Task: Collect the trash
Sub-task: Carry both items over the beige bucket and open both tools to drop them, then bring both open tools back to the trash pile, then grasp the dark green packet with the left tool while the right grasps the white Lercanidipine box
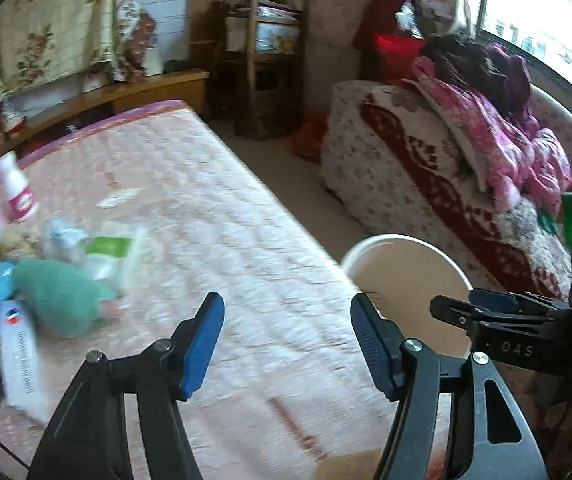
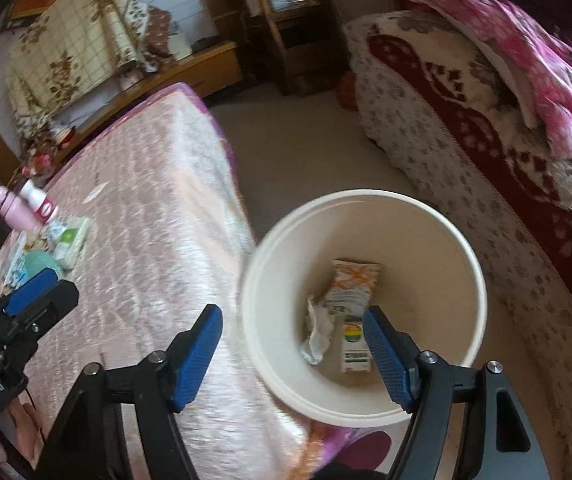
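A cream bin (image 2: 462, 272) stands on the floor beside the pink bed; it holds a crumpled tissue (image 2: 318, 332), a white-orange packet (image 2: 352, 284) and a small carton (image 2: 356, 350). Its rim shows in the left wrist view (image 1: 406, 248). My right gripper (image 2: 292, 348) is open and empty above the bin's near rim. My left gripper (image 1: 288, 344) is open and empty above the bed. A pile of wrappers (image 1: 65, 252), a green lump (image 1: 57, 300) and a white tube box (image 1: 19, 360) lies on the bed to its left.
A pink bottle (image 2: 15, 210) and a white bottle (image 2: 39, 202) stand by the pile. A pink quilted mattress (image 1: 225, 220) fills the foreground. A sofa with a patterned cover (image 1: 426, 184) and pink bedding (image 1: 498, 140) is at the right. A wooden shelf (image 1: 269, 56) stands behind.
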A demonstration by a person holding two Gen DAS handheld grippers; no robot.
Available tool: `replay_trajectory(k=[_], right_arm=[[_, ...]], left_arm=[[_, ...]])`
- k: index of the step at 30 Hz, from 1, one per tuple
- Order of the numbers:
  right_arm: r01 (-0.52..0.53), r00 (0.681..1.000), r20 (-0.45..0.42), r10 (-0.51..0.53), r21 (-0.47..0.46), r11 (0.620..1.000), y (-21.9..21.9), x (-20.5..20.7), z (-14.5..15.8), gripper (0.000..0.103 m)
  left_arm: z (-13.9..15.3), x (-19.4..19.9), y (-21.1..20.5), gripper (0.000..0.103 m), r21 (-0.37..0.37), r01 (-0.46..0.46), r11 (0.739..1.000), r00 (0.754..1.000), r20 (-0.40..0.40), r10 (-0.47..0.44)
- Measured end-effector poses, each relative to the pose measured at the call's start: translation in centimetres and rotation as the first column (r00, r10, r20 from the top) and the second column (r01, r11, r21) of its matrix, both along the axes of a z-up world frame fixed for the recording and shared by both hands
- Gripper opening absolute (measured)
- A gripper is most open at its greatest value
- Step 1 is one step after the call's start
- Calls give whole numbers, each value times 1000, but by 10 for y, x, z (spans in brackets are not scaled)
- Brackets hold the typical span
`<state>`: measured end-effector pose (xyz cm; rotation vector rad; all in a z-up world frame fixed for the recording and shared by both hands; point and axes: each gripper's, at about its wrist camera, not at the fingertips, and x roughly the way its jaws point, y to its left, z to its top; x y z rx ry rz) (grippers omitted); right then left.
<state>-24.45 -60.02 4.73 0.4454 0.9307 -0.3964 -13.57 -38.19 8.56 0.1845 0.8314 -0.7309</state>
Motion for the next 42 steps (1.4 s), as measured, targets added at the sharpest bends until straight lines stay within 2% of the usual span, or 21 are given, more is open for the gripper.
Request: replay_trajectory(k=[7,13,19,22,24,27,29,31,35,40,42], right_arm=[[-121,993,16,121,6,993,52,34,5,76],[-235,972,26,235,10,972,103,67,8,76],[-349,937,24,349,14,937,154,93,9,76],[-393,919,19,393,15,919,178,103,7,76],[-414,910,15,413,20,910,190,107,5,76],[-442,897,11,442,30,897,204,112,4,76],[-460,888,8,460,31,887,213,114,4,76],[-478,878,5,478,29,878,220,115,5,76],[-495,869,-6,495,28,869,228,119,2,76],[-487,873,-16,488,46,872,227,126,-4,76],[-488,872,-14,489,51,871,227,126,-4,76]], left_arm=[[3,24,69,67,9,-135,991,991,0,135],[2,43,144,67,35,-250,968,968,7,250],[-9,70,225,67,106,-368,924,930,25,368],[-20,92,255,67,154,-425,892,905,35,425],[-29,110,267,67,177,-453,874,889,19,457],[-50,130,284,67,192,-482,855,866,-44,498],[-62,131,289,67,185,-473,862,861,-109,496],[-65,120,290,67,166,-445,880,871,-146,468],[-54,93,290,67,130,-396,909,902,-131,412],[-37,85,298,75,19,-379,925,908,-185,376],[-30,79,294,78,7,-366,930,914,-182,361]])
